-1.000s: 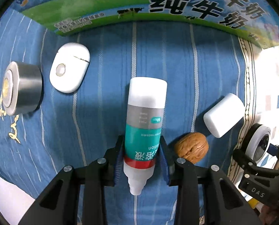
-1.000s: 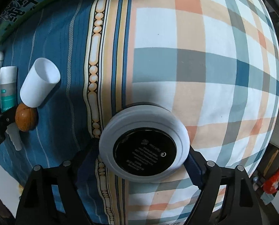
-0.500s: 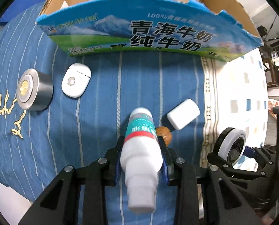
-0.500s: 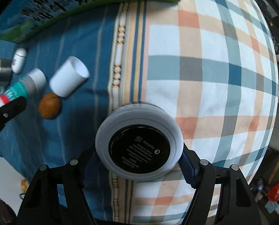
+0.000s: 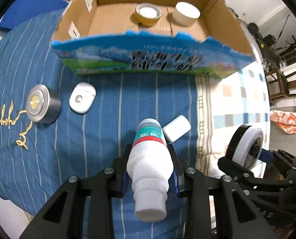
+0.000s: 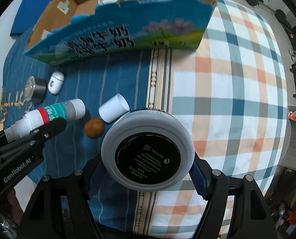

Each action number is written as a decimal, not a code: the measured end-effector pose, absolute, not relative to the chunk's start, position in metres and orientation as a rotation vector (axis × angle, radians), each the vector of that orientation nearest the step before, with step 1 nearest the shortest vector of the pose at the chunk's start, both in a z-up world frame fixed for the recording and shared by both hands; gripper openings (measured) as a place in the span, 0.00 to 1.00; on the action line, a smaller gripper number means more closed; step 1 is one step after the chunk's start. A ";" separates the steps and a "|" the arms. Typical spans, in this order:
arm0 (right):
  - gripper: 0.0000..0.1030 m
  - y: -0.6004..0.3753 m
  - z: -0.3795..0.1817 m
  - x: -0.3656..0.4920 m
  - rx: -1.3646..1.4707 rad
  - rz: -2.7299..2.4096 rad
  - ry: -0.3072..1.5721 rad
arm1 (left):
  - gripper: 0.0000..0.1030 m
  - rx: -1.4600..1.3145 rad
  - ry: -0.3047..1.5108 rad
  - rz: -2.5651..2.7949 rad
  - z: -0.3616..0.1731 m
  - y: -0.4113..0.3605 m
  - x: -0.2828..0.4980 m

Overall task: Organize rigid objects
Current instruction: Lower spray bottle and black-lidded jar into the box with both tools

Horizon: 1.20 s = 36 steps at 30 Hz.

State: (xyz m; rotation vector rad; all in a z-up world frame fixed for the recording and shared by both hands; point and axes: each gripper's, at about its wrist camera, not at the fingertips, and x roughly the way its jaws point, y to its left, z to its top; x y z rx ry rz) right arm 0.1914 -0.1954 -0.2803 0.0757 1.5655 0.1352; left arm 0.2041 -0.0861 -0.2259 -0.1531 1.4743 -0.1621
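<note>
Left wrist view: the left gripper (image 5: 150, 171) is clamped on the shoulder of a white bottle (image 5: 148, 165) with a teal and red label, its capped neck pointing back at the camera in the lower centre of the frame. To carry this well, keep the pinch firm, since the bottle is held near one end and looks likely to pivot. Beyond it, at the top of the frame, stands the open cardboard box (image 5: 223, 27), already holding a tape roll (image 5: 148, 14) and a white jar (image 5: 185, 13); lift over the printed front wall before letting go.

In the right wrist view, the right gripper (image 6: 148, 157) pinches a round compact (image 6: 148, 149) by its rim, label toward the camera, lower centre. Bring it in beside the bottle, not on top.

On the blue cloth (image 5: 108, 103) lie a metal cylinder (image 5: 41, 103), a white earbud case (image 5: 82, 97), a white cap (image 6: 114, 108) and a walnut (image 6: 94, 127), well short of the box.
</note>
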 end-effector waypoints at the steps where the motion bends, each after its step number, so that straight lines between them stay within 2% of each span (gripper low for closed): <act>1: 0.74 -0.208 -0.275 0.190 0.081 0.143 1.558 | 0.29 -0.160 1.460 -0.166 -0.222 -0.083 0.203; 6: 0.74 -0.235 -0.212 0.184 0.128 0.194 1.488 | 0.29 -0.200 1.362 -0.214 -0.170 -0.074 0.204; 7: 0.74 -0.222 -0.218 0.189 0.134 0.201 1.474 | 0.29 -0.200 1.338 -0.227 -0.157 -0.074 0.206; 10: 0.74 -0.219 -0.188 0.198 0.145 0.230 1.412 | 0.29 -0.191 1.271 -0.256 -0.129 -0.072 0.221; 19: 0.74 -0.216 -0.148 0.253 0.149 0.222 1.312 | 0.29 -0.139 1.185 -0.214 -0.114 -0.057 0.299; 26: 0.74 -0.210 -0.157 0.313 0.104 0.181 1.314 | 0.29 -0.122 1.163 -0.179 -0.122 -0.045 0.361; 36: 0.74 -0.211 -0.227 0.394 0.089 0.109 1.440 | 0.29 -0.130 1.233 -0.139 -0.173 -0.030 0.430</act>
